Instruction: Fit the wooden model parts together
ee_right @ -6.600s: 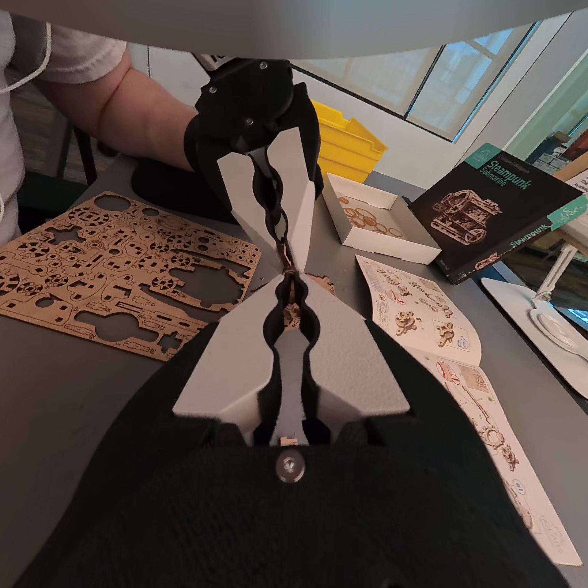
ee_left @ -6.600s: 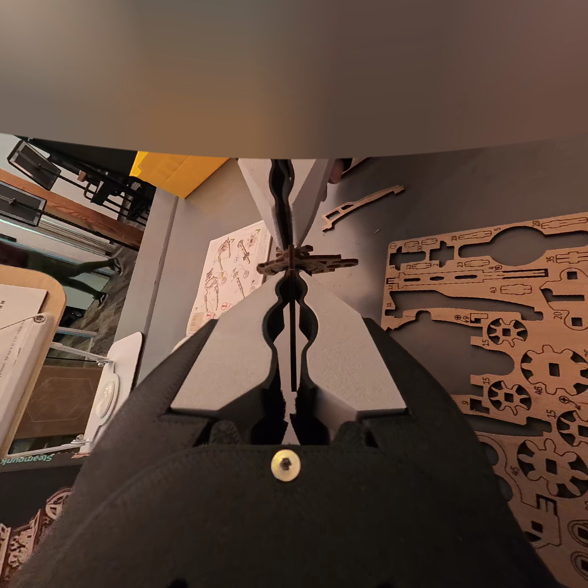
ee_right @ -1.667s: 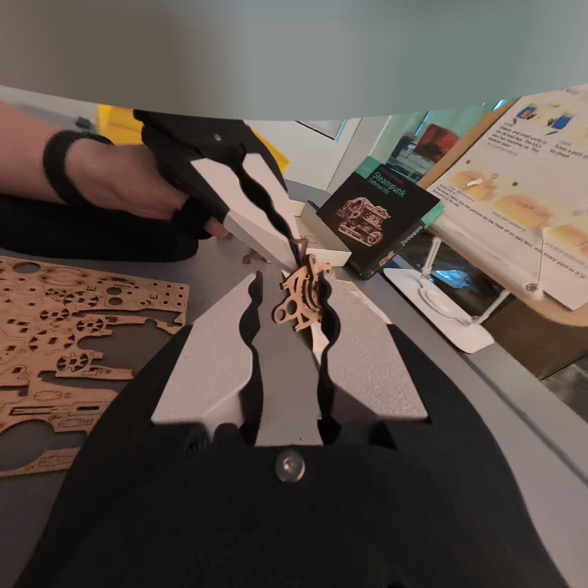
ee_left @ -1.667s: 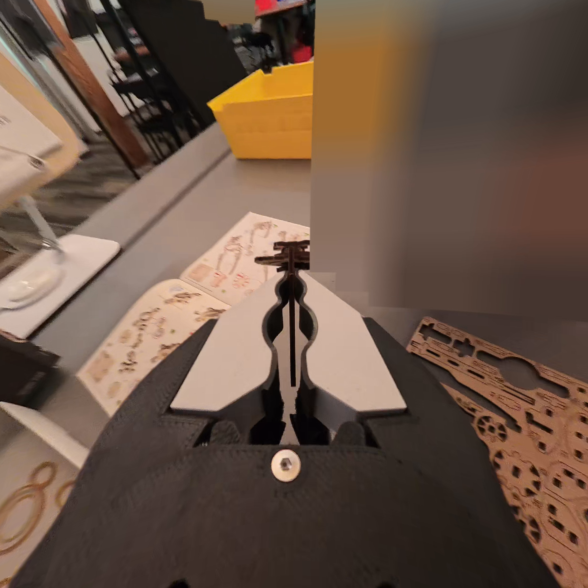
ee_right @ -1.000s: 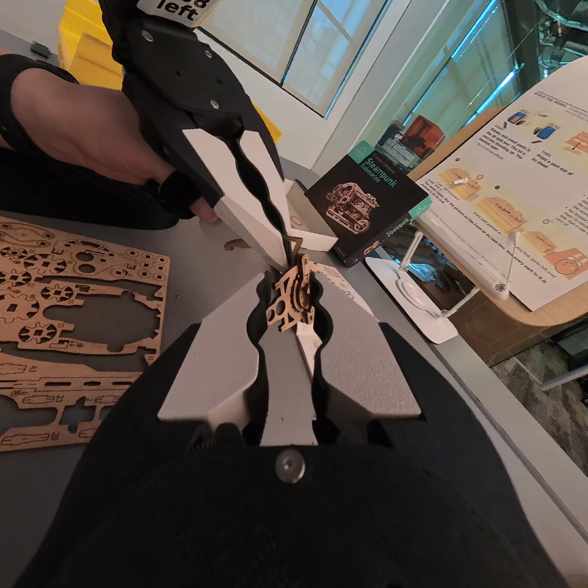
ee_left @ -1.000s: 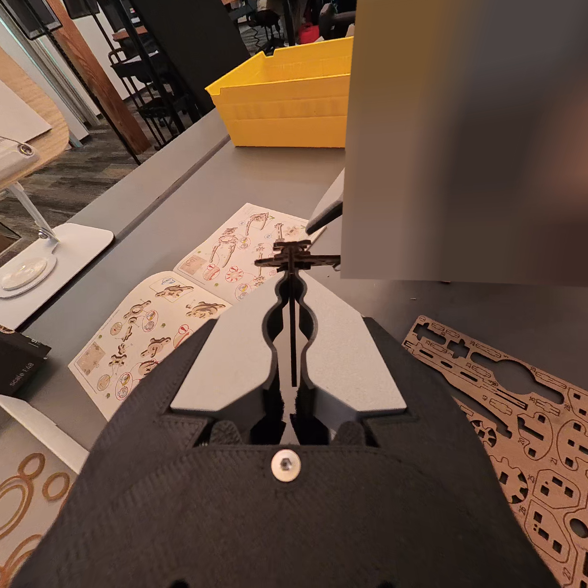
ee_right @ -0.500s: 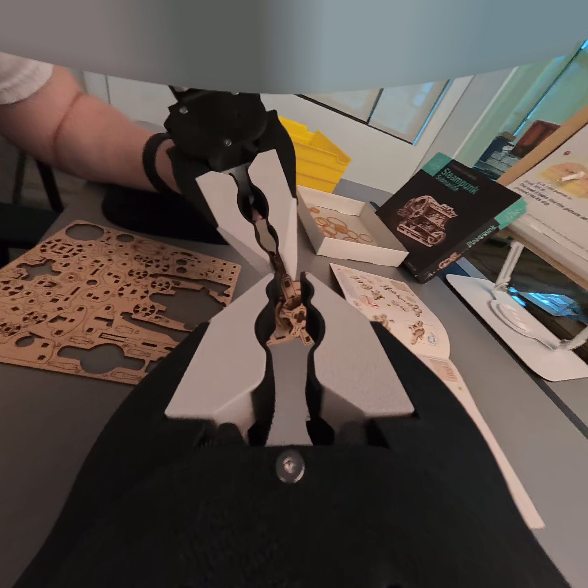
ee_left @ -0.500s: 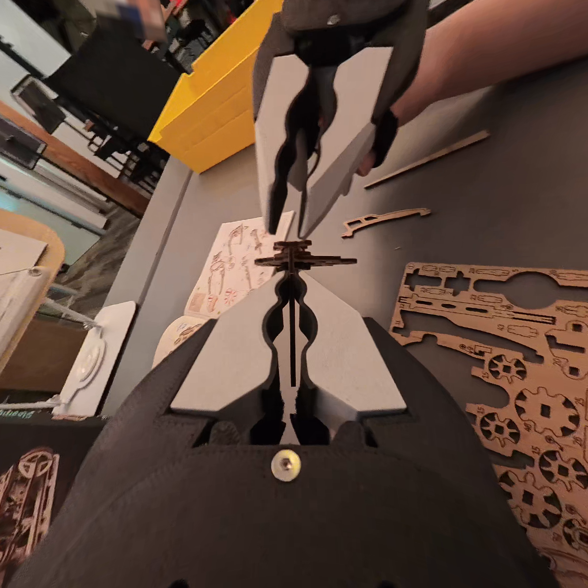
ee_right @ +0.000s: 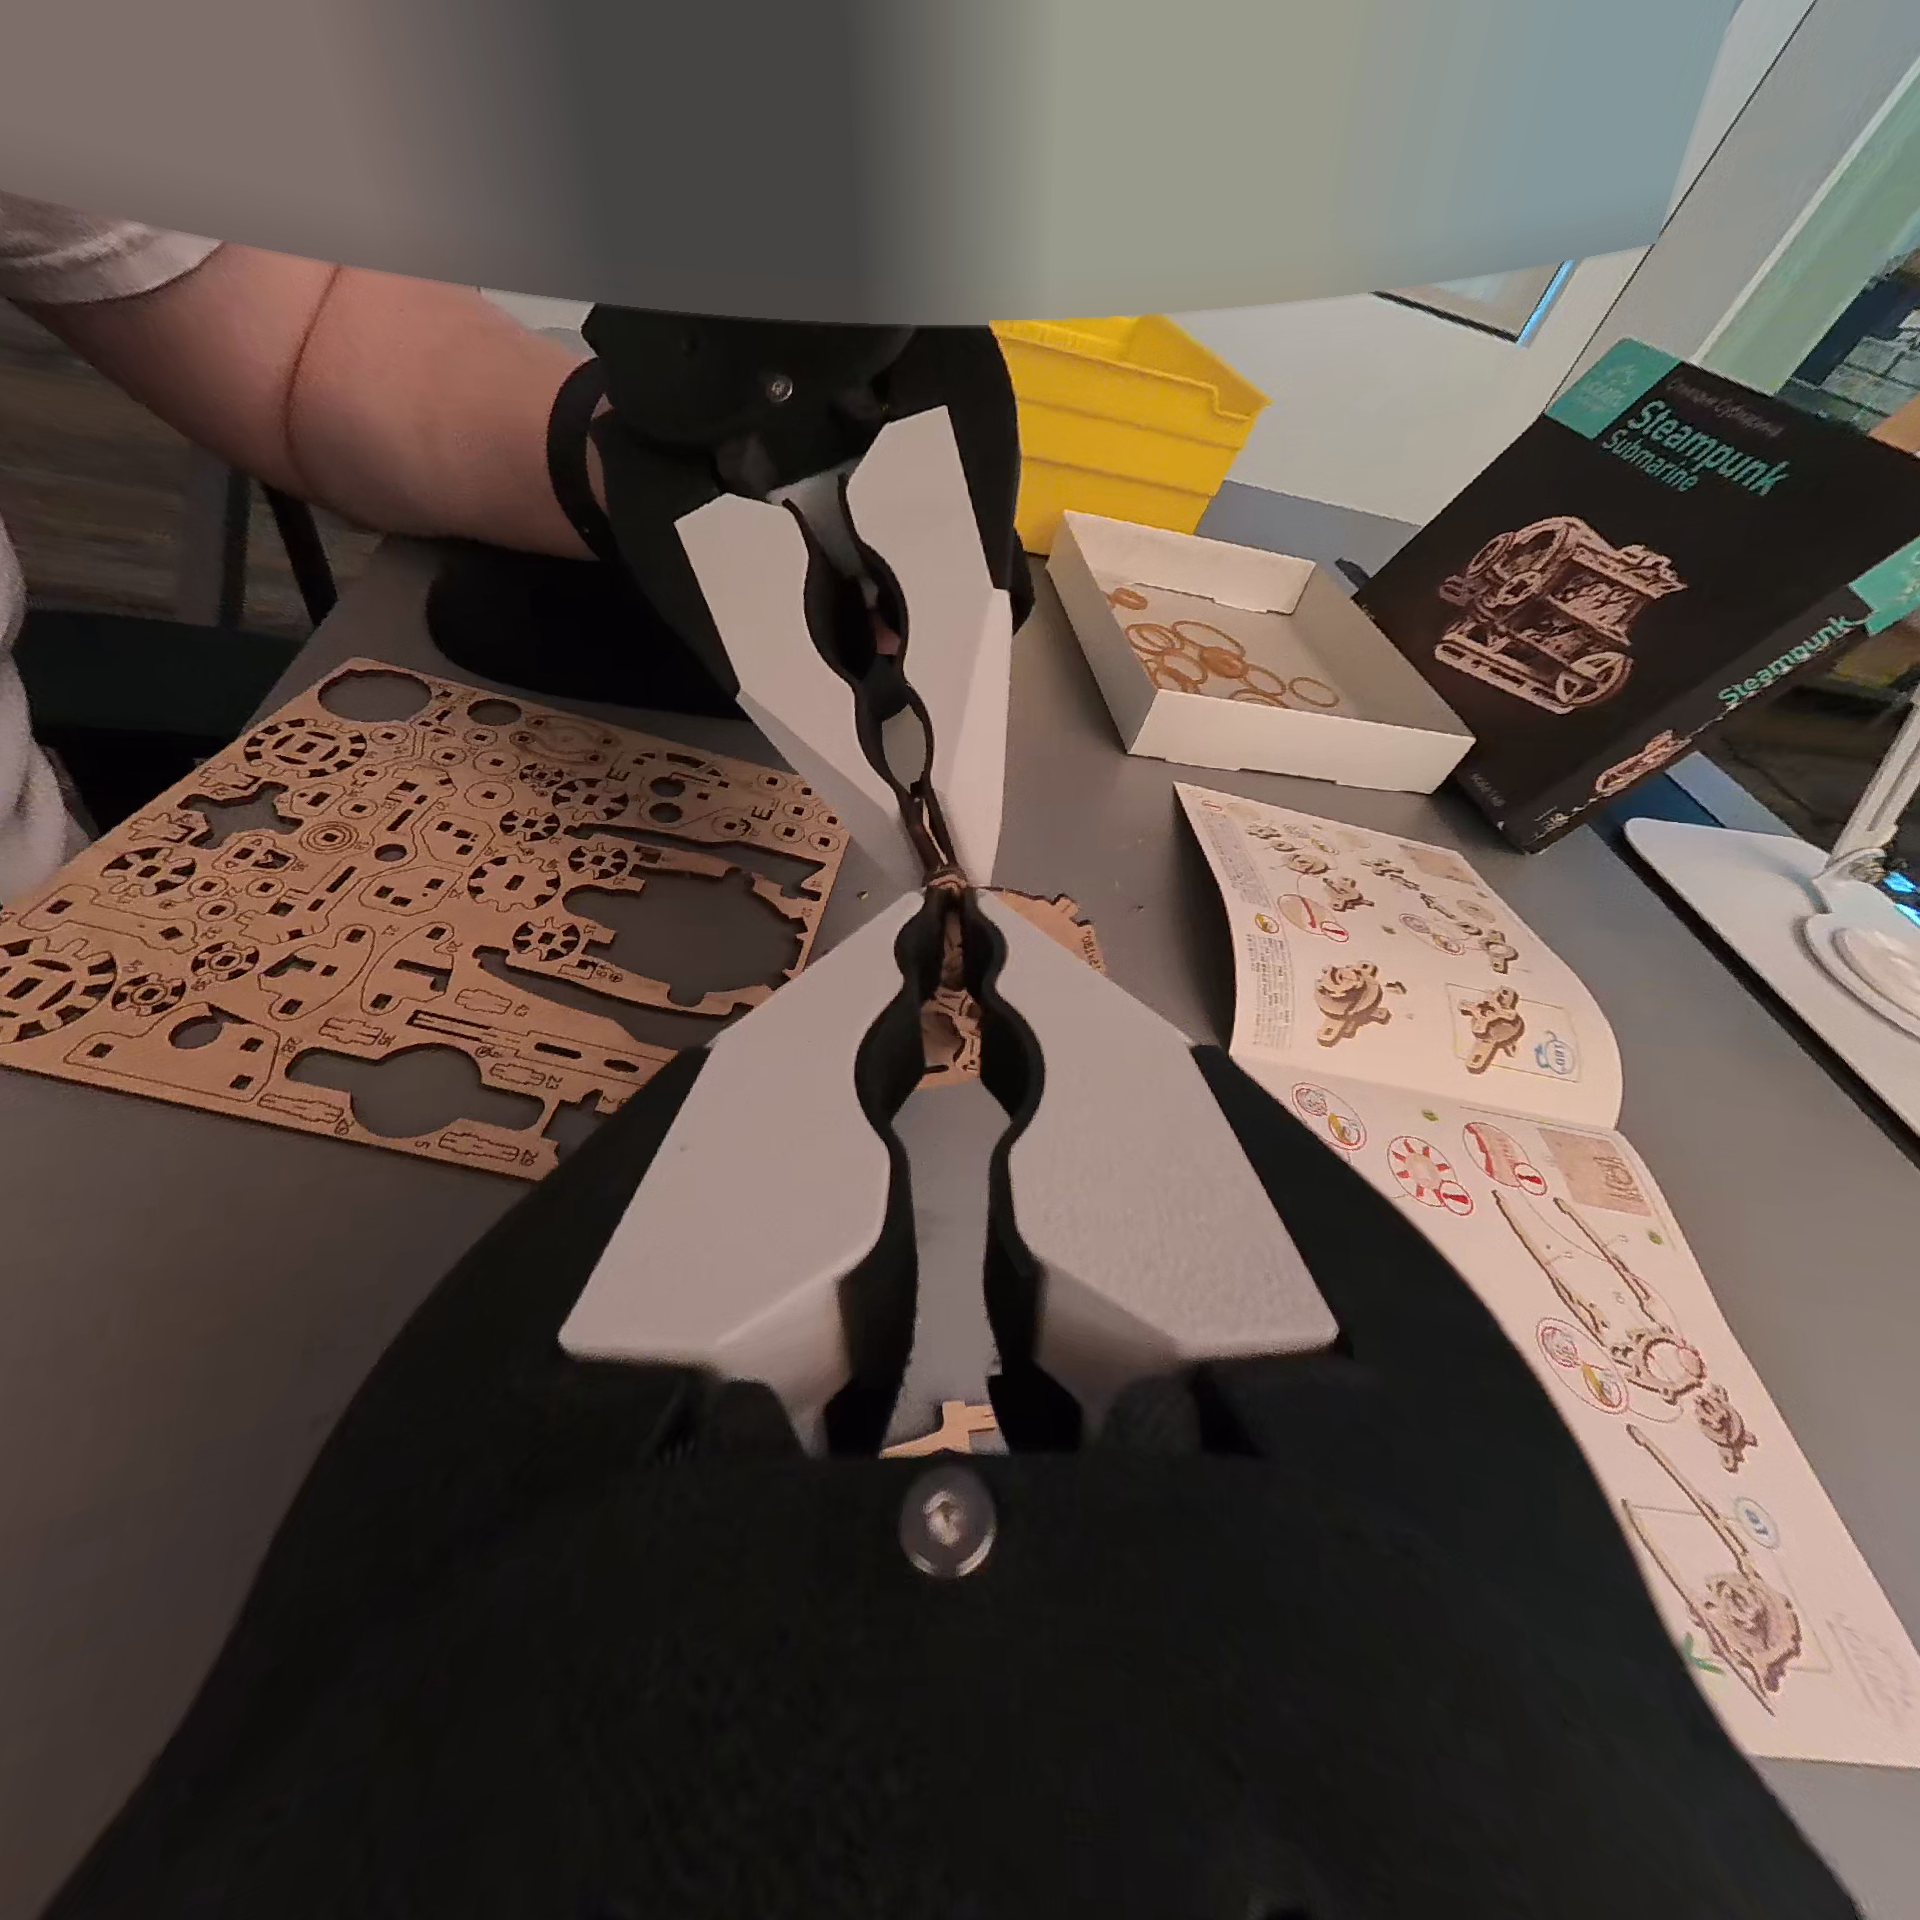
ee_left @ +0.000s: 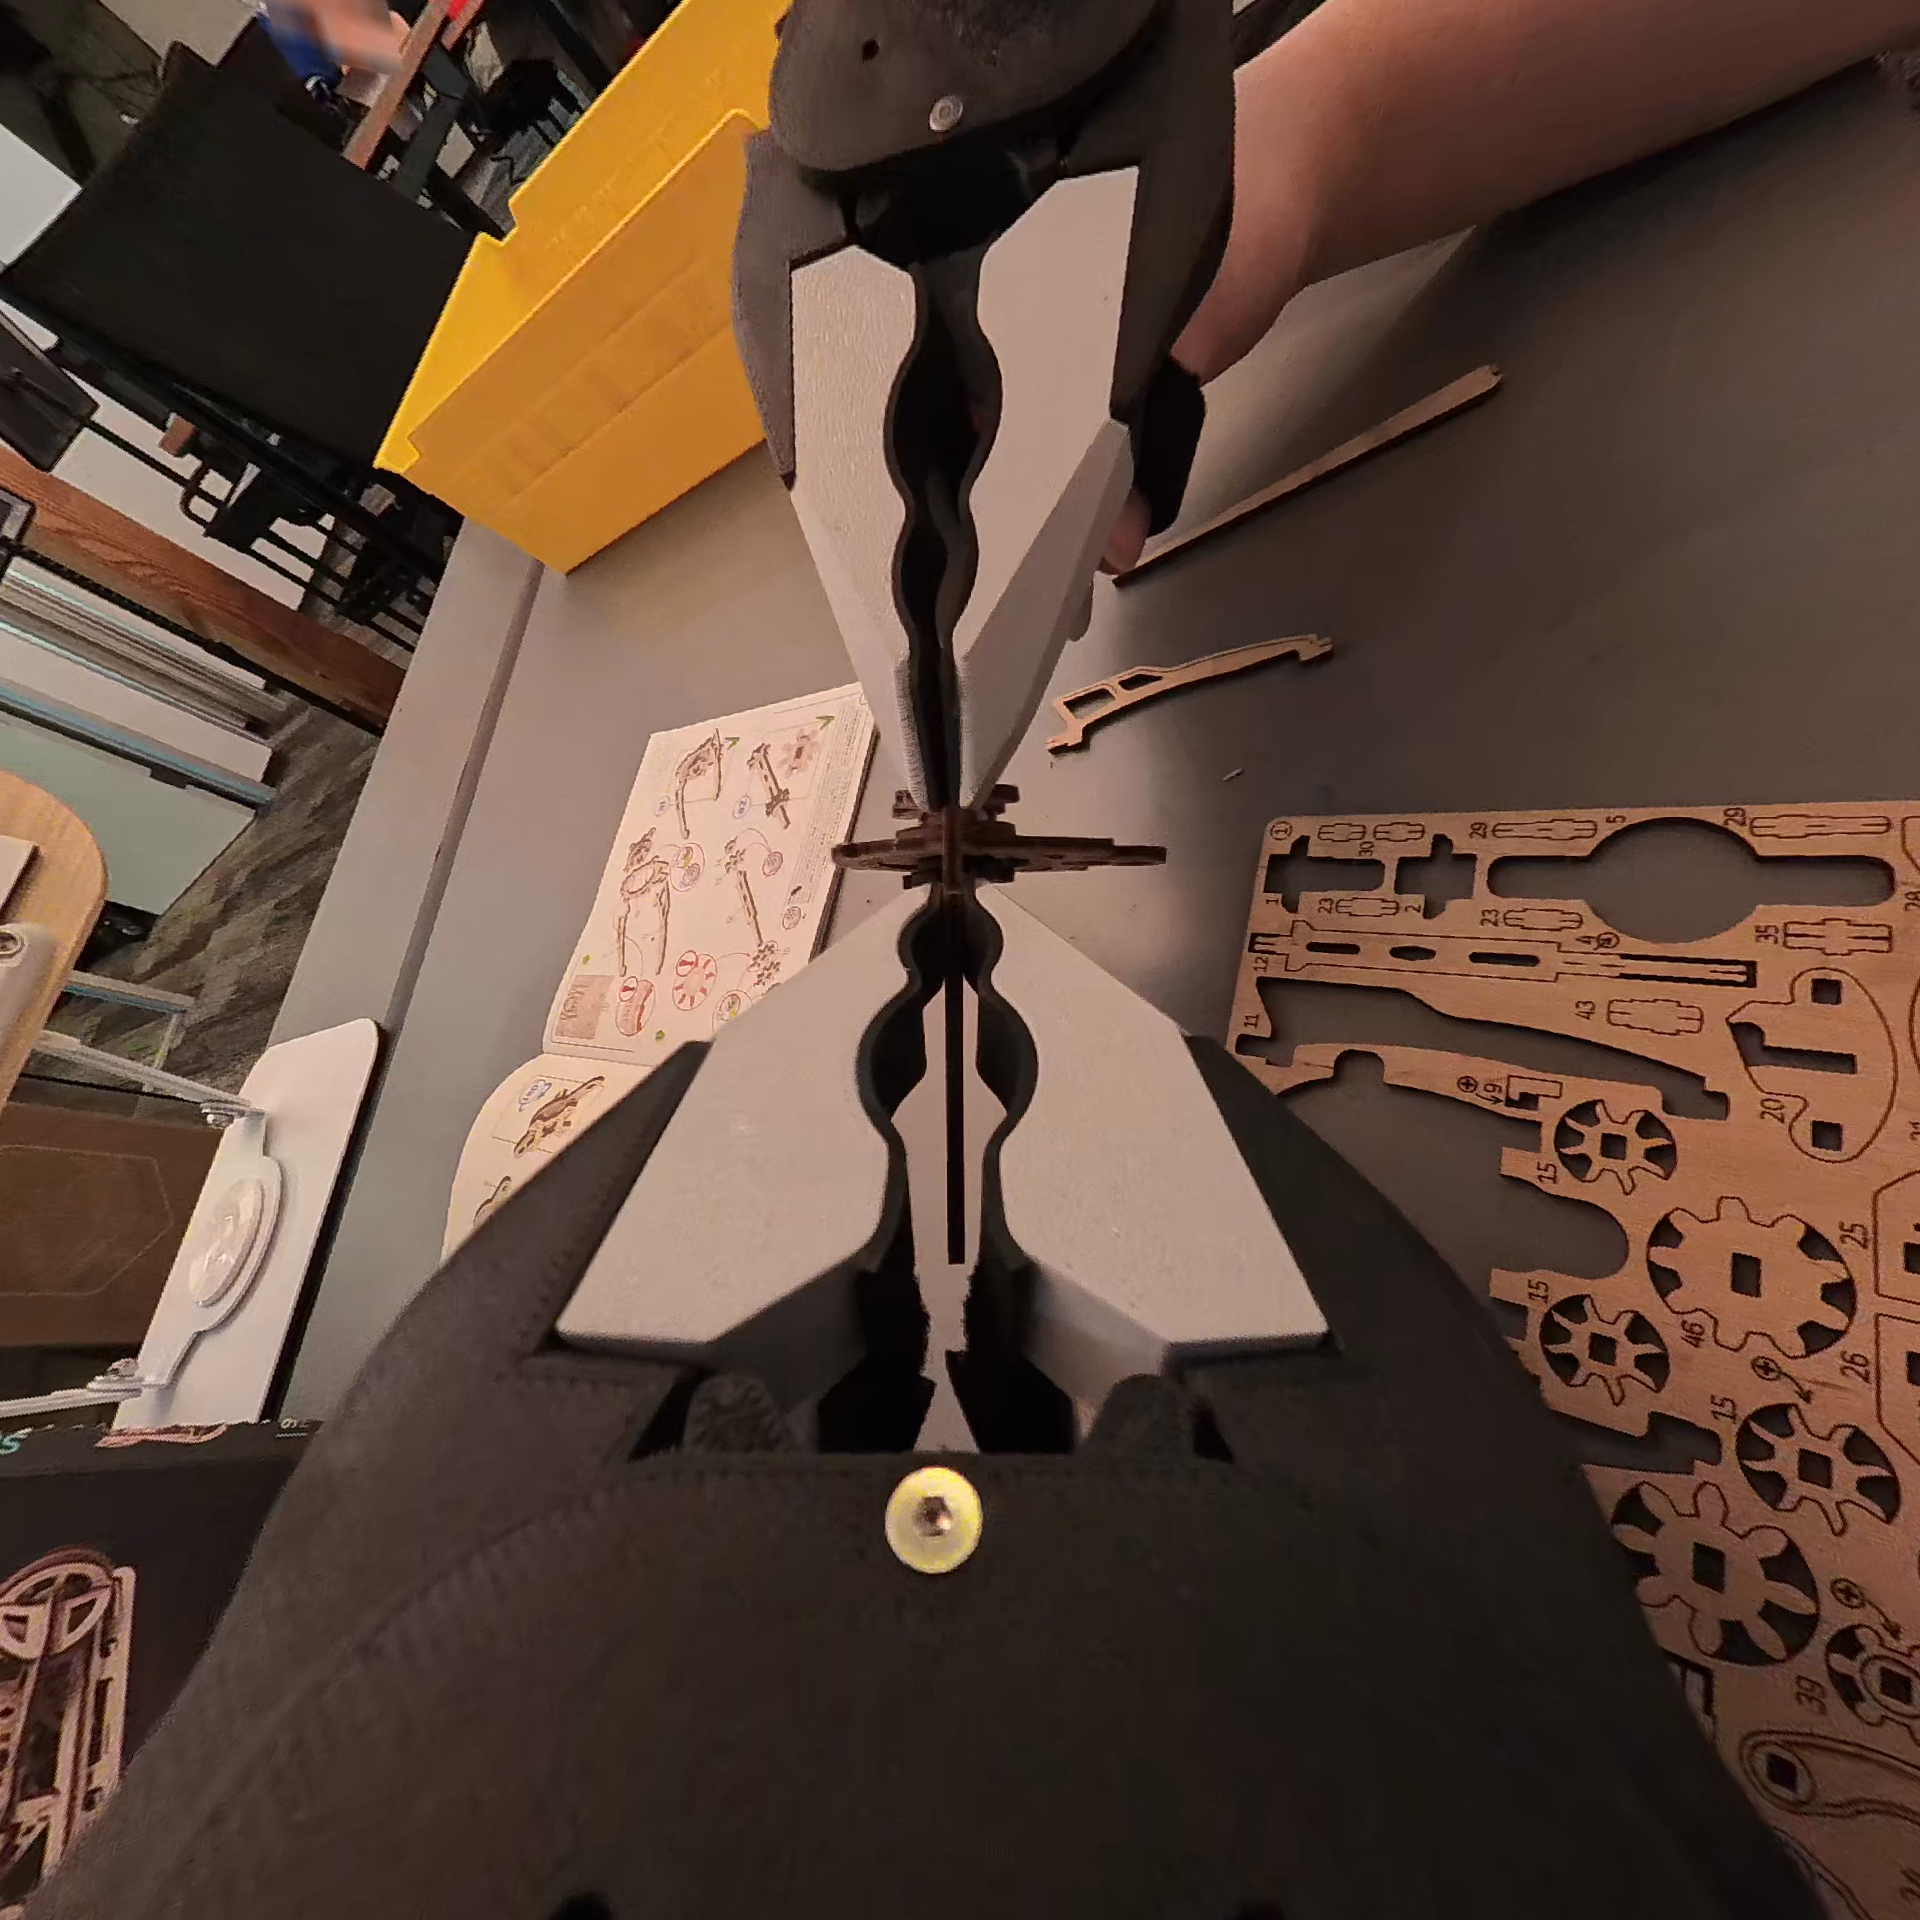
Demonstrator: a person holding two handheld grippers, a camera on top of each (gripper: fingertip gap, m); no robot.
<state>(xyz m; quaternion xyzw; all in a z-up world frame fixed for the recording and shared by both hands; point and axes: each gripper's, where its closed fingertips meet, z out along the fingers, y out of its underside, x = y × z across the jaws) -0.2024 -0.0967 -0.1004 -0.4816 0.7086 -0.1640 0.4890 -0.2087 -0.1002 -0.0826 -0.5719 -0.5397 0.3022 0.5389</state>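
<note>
Wooden model parts meet in the air between the two grippers, above the grey table (ee_left: 1558, 520). The left gripper (ee_left: 948, 914) has its white fingers (ee_left: 769, 1174) pressed together on a thin flat wooden piece (ee_left: 954, 1091) seen edge-on, which runs back along the gap between them. At its far end sits a small wooden assembly (ee_left: 987, 857) of crossed flat pieces, dark against the light, just past the fingertips.

From the far side the right gripper (ee_left: 940, 774) comes down tip to tip with the left one — its fingers closed to a narrow slit, their tips at the top of that assembly. In the right wrist view the right gripper (ee_right: 948, 909) pinches a light wooden piece (ee_right: 951, 997) that shows through the wavy gap between its fingers (ee_right: 1143, 1174), and the left gripper (ee_right: 940, 857) points back at it, the tips all but touching.

On the table to the right in the left wrist view lies a laser-cut plywood sheet (ee_left: 1662, 1143) with gear shapes and empty cut-outs; farther off are a loose curved wooden strip (ee_left: 1184, 686) and a straight wooden stick (ee_left: 1320, 473). An open instruction booklet (ee_left: 717, 873) lies left of the grippers, a yellow bin (ee_left: 582, 343) beyond it. The right wrist view also shows a shallow white tray (ee_right: 1299, 748) of tan rings and a dark kit box (ee_right: 1621, 613) propped at the far right.
</note>
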